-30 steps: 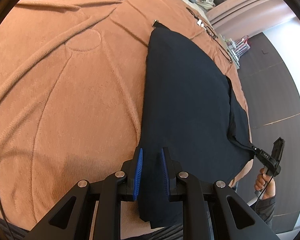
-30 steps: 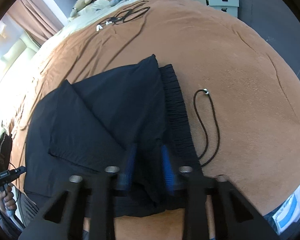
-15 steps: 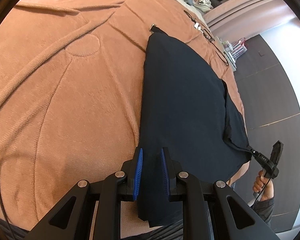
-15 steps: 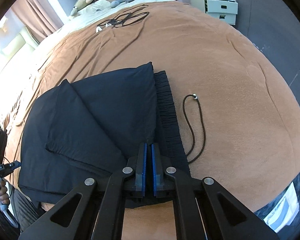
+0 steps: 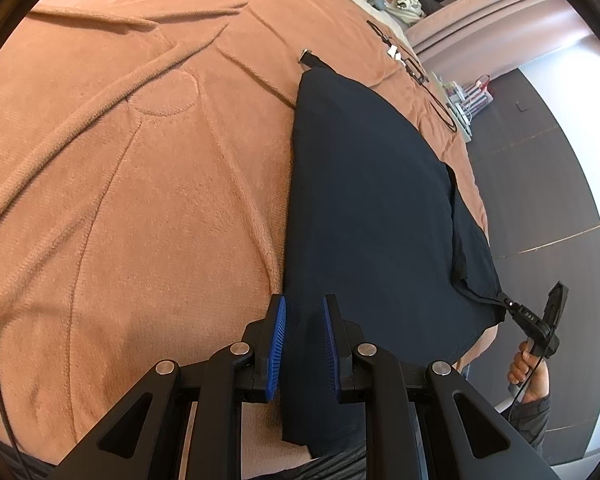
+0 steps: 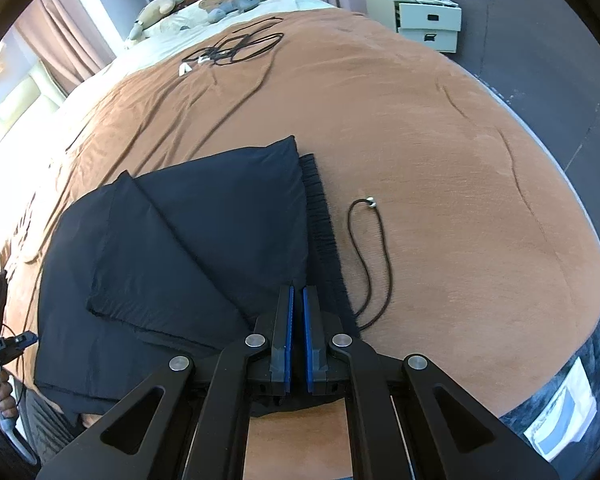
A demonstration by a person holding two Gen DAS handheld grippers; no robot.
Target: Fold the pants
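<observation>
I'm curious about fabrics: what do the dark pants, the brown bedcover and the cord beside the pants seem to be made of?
Pants: thin, smooth woven cloth, matte; they lie flat with sharp creases, and the waistband looks gathered, probably elastic.
Bedcover: soft plush or fleece, judging by its fuzzy nap and stitched grooves.
Cord: thin dark braided string with a small shiny bead, possibly metal.

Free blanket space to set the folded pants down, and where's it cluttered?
Bare brown blanket left of the pants, and a stretch right of the drawstring toward the bed edge. Crowded: cable tangle and plush toys near the head.
</observation>
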